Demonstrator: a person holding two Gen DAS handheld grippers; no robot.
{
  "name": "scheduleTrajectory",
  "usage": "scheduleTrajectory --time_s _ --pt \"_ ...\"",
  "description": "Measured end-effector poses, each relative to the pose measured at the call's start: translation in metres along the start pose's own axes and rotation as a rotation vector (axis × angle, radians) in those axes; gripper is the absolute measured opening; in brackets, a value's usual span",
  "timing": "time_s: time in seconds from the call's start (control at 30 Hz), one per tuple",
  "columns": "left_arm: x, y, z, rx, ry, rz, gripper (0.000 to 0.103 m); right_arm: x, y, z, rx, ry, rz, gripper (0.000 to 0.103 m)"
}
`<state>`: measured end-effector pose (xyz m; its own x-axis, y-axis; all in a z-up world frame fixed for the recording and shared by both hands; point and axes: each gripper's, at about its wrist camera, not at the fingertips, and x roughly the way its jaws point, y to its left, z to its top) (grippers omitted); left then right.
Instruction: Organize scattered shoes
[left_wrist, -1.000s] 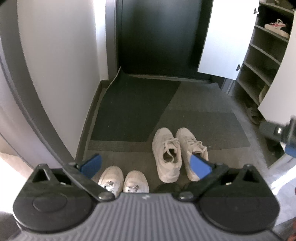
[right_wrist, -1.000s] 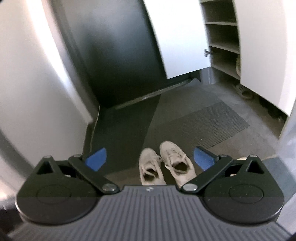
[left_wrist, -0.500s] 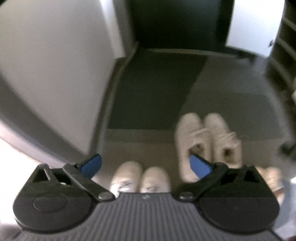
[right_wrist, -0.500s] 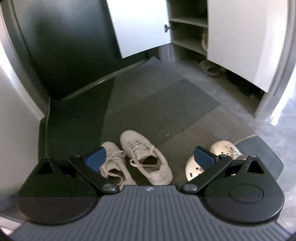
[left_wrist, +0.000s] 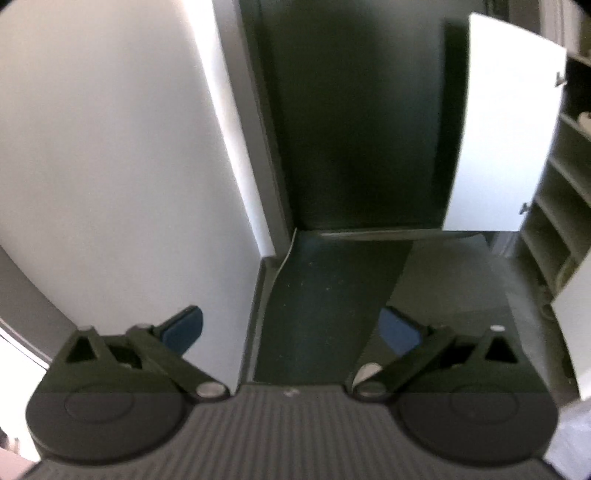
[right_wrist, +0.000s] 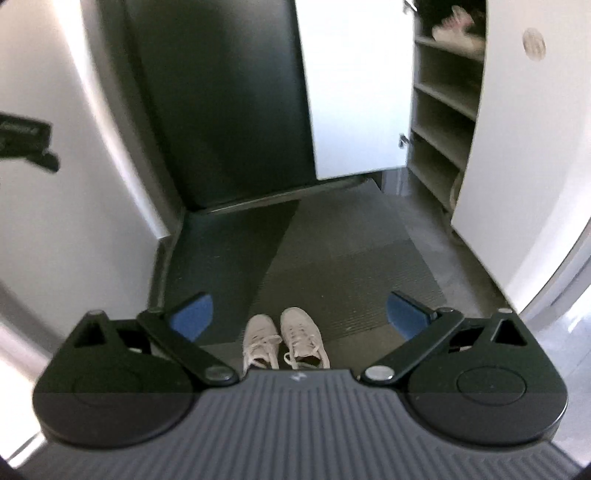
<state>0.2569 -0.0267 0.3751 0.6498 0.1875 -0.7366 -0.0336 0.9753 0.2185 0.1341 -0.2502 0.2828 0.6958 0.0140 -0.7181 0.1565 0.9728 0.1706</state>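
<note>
A pair of pale laced sneakers (right_wrist: 285, 341) stands side by side on the doormat (right_wrist: 332, 266), toes toward the door, low in the right wrist view. My right gripper (right_wrist: 299, 315) is open above them, holding nothing, and its body hides their heels. My left gripper (left_wrist: 291, 330) is open and empty too, raised and looking over the dark mat (left_wrist: 325, 306) toward the door; no shoes show in the left wrist view. Part of the other gripper (right_wrist: 26, 138) shows at the left edge of the right wrist view.
An open shoe cabinet (right_wrist: 443, 110) stands on the right with its white door (right_wrist: 354, 88) swung out; a white and red shoe (right_wrist: 458, 31) lies on an upper shelf. A dark entrance door (left_wrist: 354, 122) closes the far end, a white wall (left_wrist: 110, 166) the left.
Both grippers have lifted and tilted up. The two sneaker pairs left the left wrist view; the white clogs left the right wrist view. Both stay open.
</note>
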Motion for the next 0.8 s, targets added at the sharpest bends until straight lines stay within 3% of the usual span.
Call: scheduleTrajectory --time_s 0.1,0.17,0.2,0.33,0.43,0.5,0.67,0.8 --pt "-0.066 0.000 0.036 0.073 -0.023 -0.043 0.103 -0.043 -0.008 0.028 0.008 0.053 0.068 0.103" --pt "-0.107 -0.007 0.053 0.115 -0.080 -0.100 0.103 -0.068 -0.026 0.038 0.060 0.064 0.180 0.103" --pt "-0.112 -0.009 0.058 0.118 -0.086 -0.106 0.103 -0.071 -0.031 0.041 0.068 0.055 0.188 0.103" --pt "-0.177 -0.036 0.092 0.124 -0.125 -0.154 0.103 -0.078 -0.065 0.041 0.019 0.016 0.158 0.103" --pt "-0.205 -0.055 0.100 0.097 -0.151 -0.180 0.103 -0.077 -0.093 0.039 -0.090 0.020 0.079 0.103" --pt "-0.224 -0.068 0.109 0.068 -0.170 -0.212 0.103 -0.071 -0.119 0.037 -0.097 0.074 -0.002 0.103" --pt "-0.237 -0.093 0.124 -0.002 -0.157 -0.256 0.103 -0.088 -0.162 0.045 -0.008 0.061 0.001 0.103" --pt "-0.206 -0.105 0.136 -0.045 -0.087 -0.320 0.103 -0.115 -0.180 0.058 0.033 0.022 -0.019 0.103"
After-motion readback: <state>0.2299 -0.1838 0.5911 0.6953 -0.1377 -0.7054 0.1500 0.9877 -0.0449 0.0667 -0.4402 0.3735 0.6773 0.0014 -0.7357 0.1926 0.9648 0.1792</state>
